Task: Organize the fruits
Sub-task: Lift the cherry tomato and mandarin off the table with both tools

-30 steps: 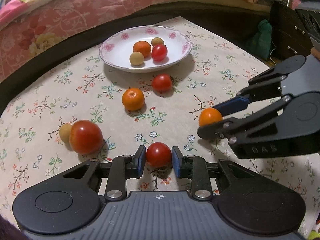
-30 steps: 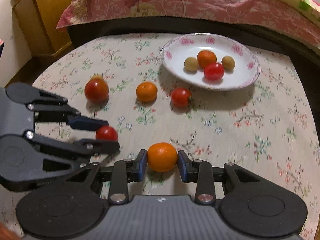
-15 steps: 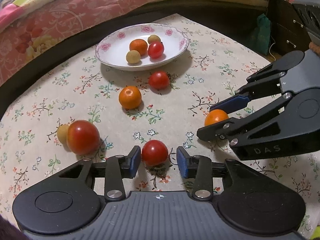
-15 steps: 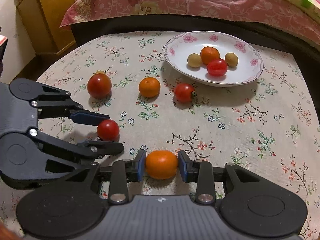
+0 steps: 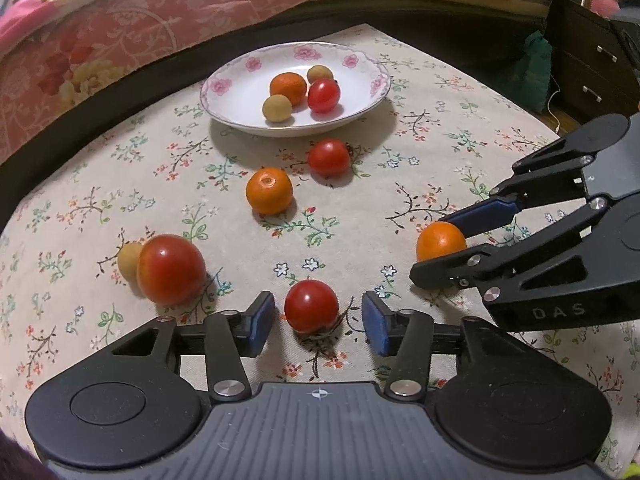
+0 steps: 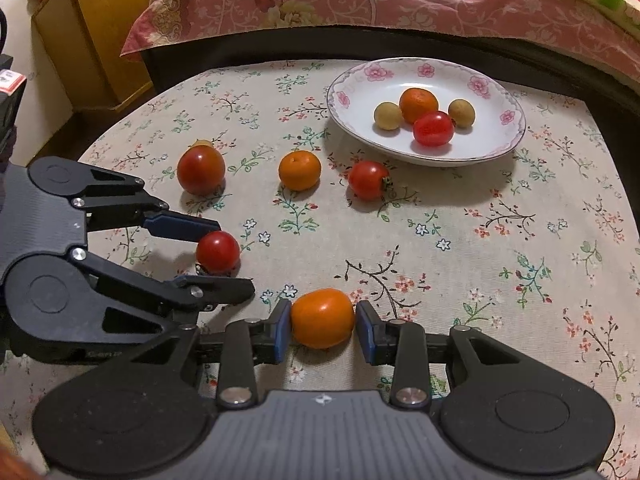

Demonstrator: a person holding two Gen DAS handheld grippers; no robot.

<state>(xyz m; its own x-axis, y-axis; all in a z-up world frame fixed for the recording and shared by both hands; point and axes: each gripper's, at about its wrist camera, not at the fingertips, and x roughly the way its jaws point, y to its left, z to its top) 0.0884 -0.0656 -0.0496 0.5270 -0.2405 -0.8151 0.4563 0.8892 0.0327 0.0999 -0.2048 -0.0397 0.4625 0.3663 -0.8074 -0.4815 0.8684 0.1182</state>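
We see a round table under a cream floral cloth (image 5: pixel 420 152). At about twelve o'clock in the left wrist view sits a white plate (image 5: pixel 240 92) with pink roses on its rim, holding an orange, a red tomato and two small tan fruits. Loose on the cloth below it lie a small tomato (image 5: pixel 329 157), an orange (image 5: pixel 269 191) and, at nine o'clock, a large tomato (image 5: pixel 171 269) touching a tan fruit (image 5: pixel 129 261).

Our left gripper (image 5: pixel 318 322) is spread wide, its blue pads clear of the cherry tomato (image 5: pixel 311 305) that rests on the cloth between them. Our right gripper (image 6: pixel 322 330) is closed on a glossy orange fruit (image 6: pixel 322 317), both blue pads pressing its sides, low over the cloth at six o'clock.

Only the right wrist view shows a yellow wooden cabinet (image 6: pixel 92 40) at ten o'clock, and it hides most of the tan fruit behind the large tomato. Only the left wrist view shows dark drawers (image 5: pixel 592 68) at two o'clock. Both show a pink floral bedspread (image 6: pixel 360 4) beyond the table.

The grippers lie low and nearly level, angled toward each other, fingers pointing at the plate.
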